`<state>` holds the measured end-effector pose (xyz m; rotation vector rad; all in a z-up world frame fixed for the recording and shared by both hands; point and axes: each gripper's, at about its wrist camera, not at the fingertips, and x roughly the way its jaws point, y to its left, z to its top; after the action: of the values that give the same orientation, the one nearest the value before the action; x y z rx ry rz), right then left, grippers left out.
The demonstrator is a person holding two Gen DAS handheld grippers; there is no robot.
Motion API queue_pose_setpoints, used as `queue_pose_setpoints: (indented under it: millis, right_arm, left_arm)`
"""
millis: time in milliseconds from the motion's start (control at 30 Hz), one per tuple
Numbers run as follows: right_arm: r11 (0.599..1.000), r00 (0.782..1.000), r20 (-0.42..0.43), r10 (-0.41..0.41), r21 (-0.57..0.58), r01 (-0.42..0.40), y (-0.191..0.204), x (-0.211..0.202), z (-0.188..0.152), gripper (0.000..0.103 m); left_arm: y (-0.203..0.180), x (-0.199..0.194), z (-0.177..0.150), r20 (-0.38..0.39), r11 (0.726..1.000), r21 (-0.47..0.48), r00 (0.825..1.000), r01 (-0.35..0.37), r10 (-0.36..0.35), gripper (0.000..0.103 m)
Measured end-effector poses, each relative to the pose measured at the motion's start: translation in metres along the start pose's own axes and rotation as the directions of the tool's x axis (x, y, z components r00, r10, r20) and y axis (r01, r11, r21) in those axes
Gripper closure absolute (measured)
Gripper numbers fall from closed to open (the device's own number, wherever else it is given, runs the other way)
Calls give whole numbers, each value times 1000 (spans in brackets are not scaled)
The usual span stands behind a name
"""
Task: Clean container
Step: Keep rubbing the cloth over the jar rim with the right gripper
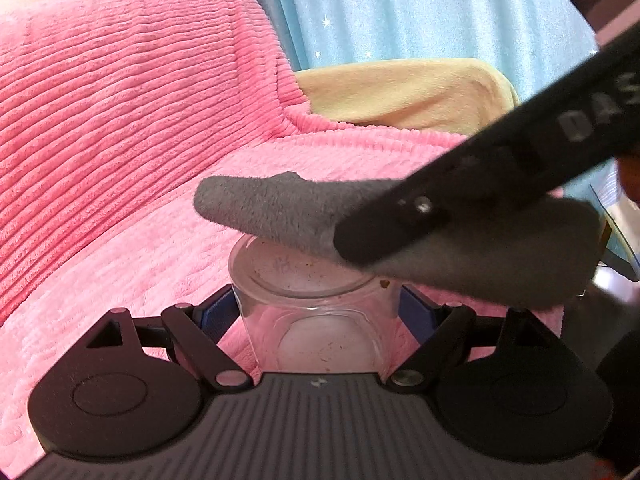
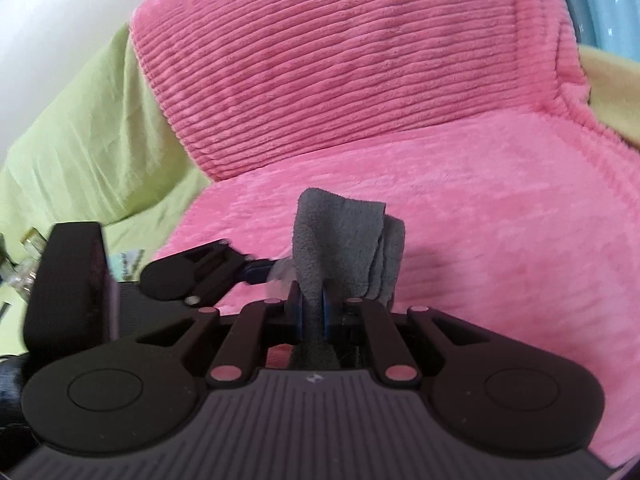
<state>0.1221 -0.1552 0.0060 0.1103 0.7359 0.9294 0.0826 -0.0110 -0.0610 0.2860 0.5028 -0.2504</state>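
Observation:
A clear round container (image 1: 320, 320) with specks of dirt inside sits between the blue pads (image 1: 218, 314) of my left gripper (image 1: 316, 312), which is shut on its sides. Its open rim faces up and away from the camera. A grey cloth (image 1: 272, 210) lies across the rim's far edge. One black finger (image 1: 400, 220) of the right gripper comes in from the upper right over that cloth. In the right wrist view my right gripper (image 2: 313, 314) is shut on the bunched grey cloth (image 2: 340, 236). The left gripper's finger (image 2: 192, 268) and a sliver of the container (image 2: 280, 272) show just left of it.
A pink ribbed blanket (image 1: 120, 140) covers the surface and the cushion behind. A yellow cloth (image 1: 400, 92) and a blue star-print curtain (image 1: 420, 8) lie beyond. In the right wrist view a green sheet (image 2: 88, 140) spreads at the left, with small clutter (image 2: 24, 264) at its edge.

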Motion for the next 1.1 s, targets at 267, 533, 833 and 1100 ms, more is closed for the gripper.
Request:
queue_pose_setpoints:
  millis: [267, 533, 833, 1100]
  right_arm:
    - [998, 999, -5, 54, -20, -54, 13, 19, 9, 96]
    - [997, 999, 5, 45, -68, -45, 7, 43, 27, 97]
    - [993, 999, 15, -43, -106, 45, -4, 29, 22, 97]
    - [999, 999, 15, -35, -33, 36, -2, 3, 2, 96]
  left_arm:
    - [3, 1, 1, -6, 1000, -10, 1000, -1, 1, 18]
    - [6, 6, 5, -9, 1000, -19, 1000, 4, -4, 18]
    - [3, 4, 4, -5, 1000, -8, 1000, 8, -8, 18]
    - [-1, 2, 3, -4, 1000, 5, 1000, 3, -3, 18]
